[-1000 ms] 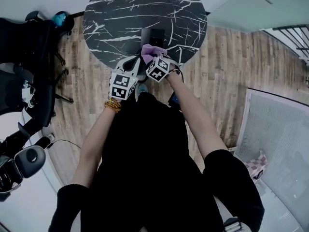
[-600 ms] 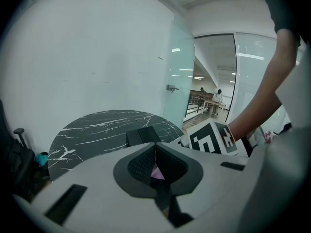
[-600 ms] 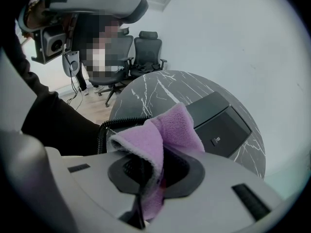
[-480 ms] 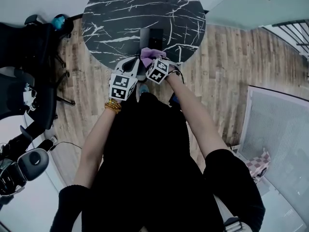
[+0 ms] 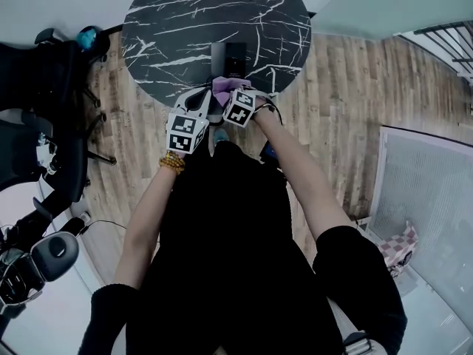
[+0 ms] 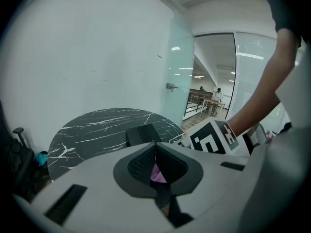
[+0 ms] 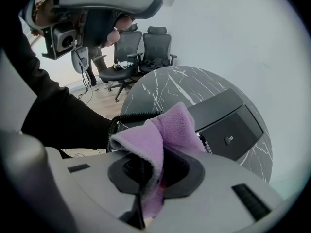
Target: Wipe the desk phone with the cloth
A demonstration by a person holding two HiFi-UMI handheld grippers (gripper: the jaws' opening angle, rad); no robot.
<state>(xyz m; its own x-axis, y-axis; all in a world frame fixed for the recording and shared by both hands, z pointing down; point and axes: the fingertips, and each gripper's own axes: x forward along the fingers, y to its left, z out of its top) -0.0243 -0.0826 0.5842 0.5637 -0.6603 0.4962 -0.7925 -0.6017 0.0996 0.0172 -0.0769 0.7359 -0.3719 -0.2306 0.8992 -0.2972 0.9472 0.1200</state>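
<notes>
The black desk phone (image 5: 228, 56) (image 7: 228, 125) (image 6: 143, 134) stands near the front edge of a round black marble table (image 5: 177, 21). My right gripper (image 5: 230, 98) (image 7: 155, 171) is shut on a purple cloth (image 5: 223, 87) (image 7: 167, 130), which sticks up from its jaws just short of the phone. The phone's coiled cord (image 7: 129, 118) lies beside the cloth. My left gripper (image 5: 201, 102) (image 6: 155, 152) hovers just left of the right one, jaws closed together. A purple sliver shows low between its pads; what it is I cannot tell.
Black office chairs (image 5: 44, 87) (image 7: 146, 47) stand left of the table on the wooden floor (image 5: 347, 102). A glass wall with a handle (image 6: 170, 86) is behind the table. A white panel (image 5: 429, 213) lies on the right.
Both grippers stay close together at the table's near edge, with the cloth still in the right one. The view has shifted slightly.
</notes>
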